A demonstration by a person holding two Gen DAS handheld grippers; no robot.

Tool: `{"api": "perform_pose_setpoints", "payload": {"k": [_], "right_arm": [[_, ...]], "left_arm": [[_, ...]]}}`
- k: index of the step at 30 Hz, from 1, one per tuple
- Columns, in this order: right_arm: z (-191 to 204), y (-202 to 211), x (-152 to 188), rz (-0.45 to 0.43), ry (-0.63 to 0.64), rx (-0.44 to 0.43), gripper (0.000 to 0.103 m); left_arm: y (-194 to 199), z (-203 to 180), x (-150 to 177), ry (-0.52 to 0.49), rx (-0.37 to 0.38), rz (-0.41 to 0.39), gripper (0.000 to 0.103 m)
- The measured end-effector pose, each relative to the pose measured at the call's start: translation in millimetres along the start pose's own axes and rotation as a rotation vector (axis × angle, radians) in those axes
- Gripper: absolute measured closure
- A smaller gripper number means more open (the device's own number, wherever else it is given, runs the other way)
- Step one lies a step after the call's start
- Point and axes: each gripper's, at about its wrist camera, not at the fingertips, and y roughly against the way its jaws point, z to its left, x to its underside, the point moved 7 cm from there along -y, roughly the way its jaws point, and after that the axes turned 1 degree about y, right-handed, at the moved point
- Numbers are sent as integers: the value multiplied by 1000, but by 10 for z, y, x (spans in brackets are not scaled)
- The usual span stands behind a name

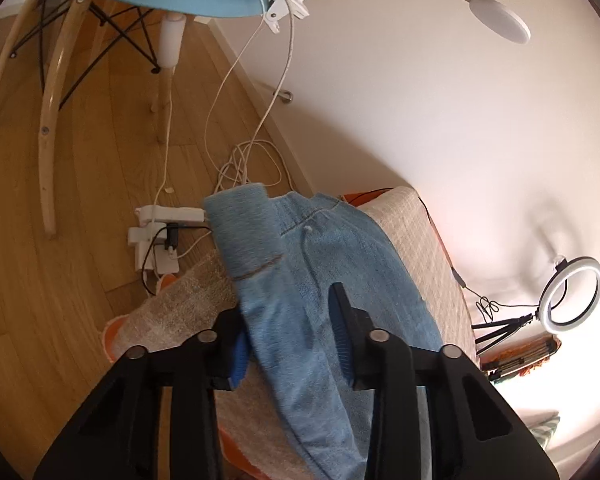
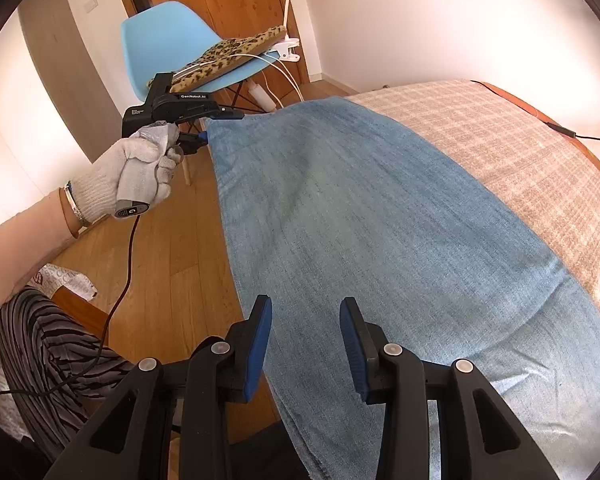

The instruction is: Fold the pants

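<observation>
Light blue denim pants (image 2: 364,216) lie along the near edge of a bed with a beige checked cover (image 2: 512,140). In the left wrist view the pants (image 1: 320,288) run between the fingers of my left gripper (image 1: 286,332), whose jaws stand wide around the cloth edge without pinching it. A white drawstring (image 1: 309,230) shows at the waistband. In the right wrist view my left gripper (image 2: 202,136) sits at the far corner of the pants, held by a gloved hand (image 2: 140,172). My right gripper (image 2: 305,344) is open just above the near part of the pants.
A blue chair (image 2: 168,40) with a leopard-print cushion (image 2: 232,58) and a clip lamp (image 1: 500,18) stands beyond the bed. Power strips (image 1: 156,240) and cables lie on the wooden floor (image 1: 60,280). A ring light (image 1: 572,294) stands by the wall. The person's striped clothing (image 2: 48,344) is at left.
</observation>
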Motion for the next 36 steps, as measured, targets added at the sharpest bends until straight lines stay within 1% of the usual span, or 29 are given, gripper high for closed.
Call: {"api": "perform_pose_setpoints", "payload": {"k": [3,6,7,8,10,11,12,14,15,16,17,18,20,21,22,23,25,28,30,32,34,36], "right_arm": [[-35,36,-39,-14,-4,8,66],[-123,51,-56,-22,-31,14,66],[-162,59,-64,-25,-46,16,66],[-199,70,-72,-29,-60,19,66],[-258,97,-82,-37,-76,26,66],[-282,111,-92,-40,-80,30,66],[-300,121,-101,-43,-81,32,66],[-312,149,-92,-44,-77,34,66],[-309,155,-89,-43,-74,35,66],[-303,157,-79,-42,-70,34,65],[-299,152,-75,-39,-68,34,65],[-293,146,-65,-37,-66,33,65],[-280,123,-56,-32,-64,24,62],[-268,103,-66,-29,-62,20,62],[-252,71,-94,-25,-59,18,62],[-227,31,-133,-21,-52,14,62],[-138,-70,-262,-22,-31,1,62],[47,-300,-573,-27,-4,-44,62],[162,-524,-803,-24,-8,-84,67],[251,-772,-1005,-19,-48,-141,79],[344,-1022,-1167,-24,-111,-208,80],[485,-1243,-1273,-19,-118,-226,81]], "left_arm": [[117,-274,-31,-129,28,-37,80],[203,-584,-8,-274,53,-56,87],[199,-660,22,-317,45,-49,87],[188,-684,43,-335,38,-46,87],[134,-613,71,-293,49,-16,87],[85,-527,74,-261,28,10,87],[60,-437,67,-233,16,18,87],[52,-272,39,-176,-13,27,79],[75,-215,17,-136,-10,32,74],[103,-141,-10,-98,-12,37,65],[152,-70,-30,-62,-25,32,60],[213,-21,-46,-36,-21,22,54],[314,52,-48,-20,-23,10,49],[344,95,-30,-19,-28,13,42],[359,146,-2,-7,-18,20,38],[351,212,34,21,-3,34,37],[292,362,115,111,29,66,37],[224,524,152,216,70,83,37],[206,564,121,248,100,77,37],[176,587,79,272,140,75,36],[122,601,52,301,164,84,34],[91,618,47,317,177,96,33]]}}
